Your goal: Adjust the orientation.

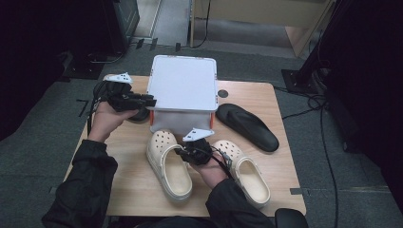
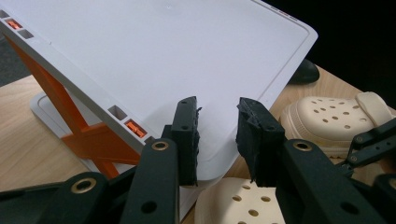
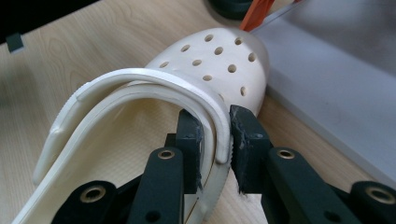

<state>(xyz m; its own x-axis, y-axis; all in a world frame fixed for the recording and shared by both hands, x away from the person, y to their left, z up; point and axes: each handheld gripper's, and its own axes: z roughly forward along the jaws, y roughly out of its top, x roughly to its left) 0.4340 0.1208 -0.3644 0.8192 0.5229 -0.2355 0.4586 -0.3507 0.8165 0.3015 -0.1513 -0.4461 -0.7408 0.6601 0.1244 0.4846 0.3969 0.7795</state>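
A white box lid (image 1: 183,85) stands tilted up on orange struts (image 2: 84,135) at the table's far middle. My left gripper (image 1: 149,100) is at the lid's left edge; in the left gripper view it (image 2: 217,112) is open, with the lid (image 2: 163,56) showing between and behind the jaws. Two cream clogs lie in front of the box. My right gripper (image 1: 187,151) is shut on the inner rim strap of the left clog (image 1: 168,166). The right gripper view shows the strap (image 3: 140,88) pinched between the jaws (image 3: 215,121). The right clog (image 1: 244,173) lies beside it.
A black sandal (image 1: 247,126) lies right of the box. Another black sandal (image 1: 140,114) is partly hidden under my left hand. The box's grey wall (image 3: 336,70) is close beyond the held clog. Bare wooden table (image 1: 133,190) lies at the front left.
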